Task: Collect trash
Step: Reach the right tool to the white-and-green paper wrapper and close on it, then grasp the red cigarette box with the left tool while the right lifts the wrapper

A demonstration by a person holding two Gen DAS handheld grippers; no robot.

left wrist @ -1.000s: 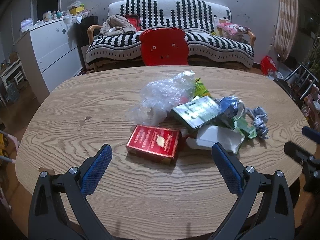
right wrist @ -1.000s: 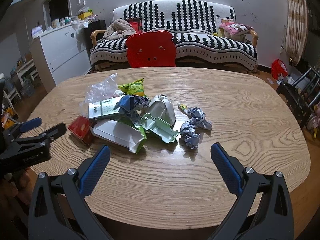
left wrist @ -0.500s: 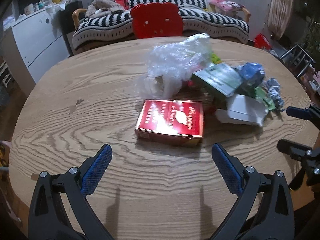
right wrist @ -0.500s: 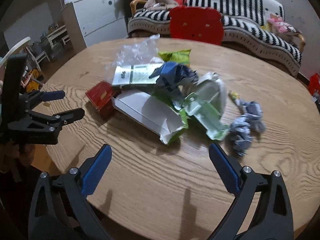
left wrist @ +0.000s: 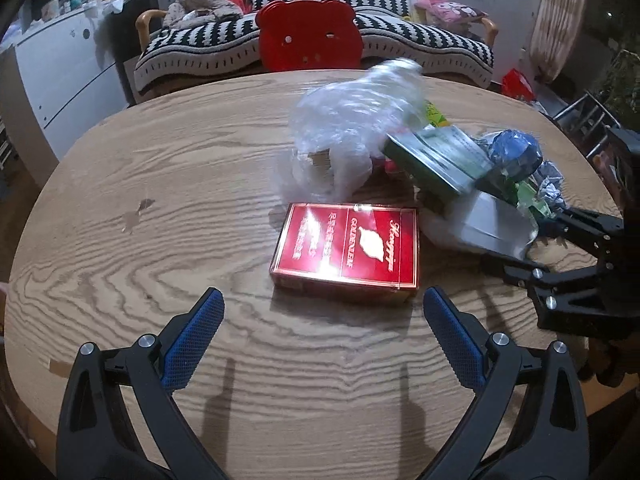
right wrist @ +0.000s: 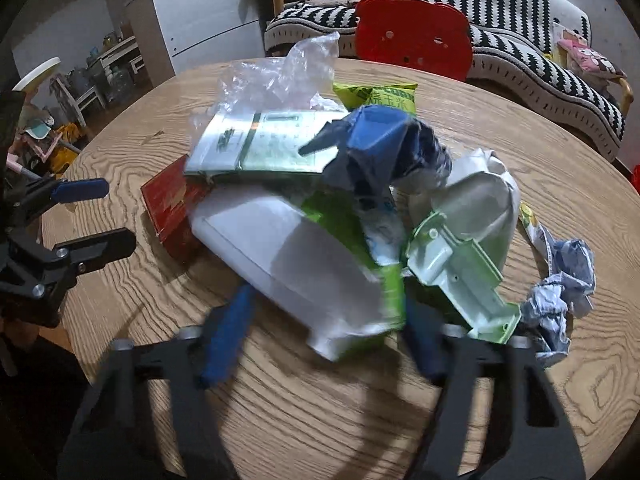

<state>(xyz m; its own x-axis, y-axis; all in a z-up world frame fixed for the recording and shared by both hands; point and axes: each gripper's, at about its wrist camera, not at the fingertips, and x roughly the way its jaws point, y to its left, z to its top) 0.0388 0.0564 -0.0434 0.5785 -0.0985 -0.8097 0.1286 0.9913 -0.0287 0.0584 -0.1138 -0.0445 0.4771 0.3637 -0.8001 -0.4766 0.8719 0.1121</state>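
A heap of trash lies on the round wooden table (left wrist: 160, 208). Its nearest piece in the left wrist view is a red cigarette box (left wrist: 348, 248), flat on the wood. My left gripper (left wrist: 322, 304) is open, its blue pads just short of the box's near edge. A white and green carton (right wrist: 304, 264) lies at the front of the heap in the right wrist view. The jaws of my right gripper (right wrist: 332, 308) are closing with the carton's near end between them; they are blurred and still stand apart from it. Behind lie a green-printed flat box (right wrist: 264, 144), crumpled blue paper (right wrist: 380, 136) and a clear plastic bag (left wrist: 356, 120).
A pale green plastic part (right wrist: 452, 268), grey crumpled paper (right wrist: 560, 296) and a yellow-green snack bag (right wrist: 376, 96) lie in the heap's right half. A red bear-shaped chair back (left wrist: 310, 36) and a striped sofa (left wrist: 400, 44) stand beyond the table. White drawers (left wrist: 60, 72) are at the left.
Both grippers came down and closer to the heap. The red box now lies right before the left pads. The right jaws have narrowed around the carton's end.
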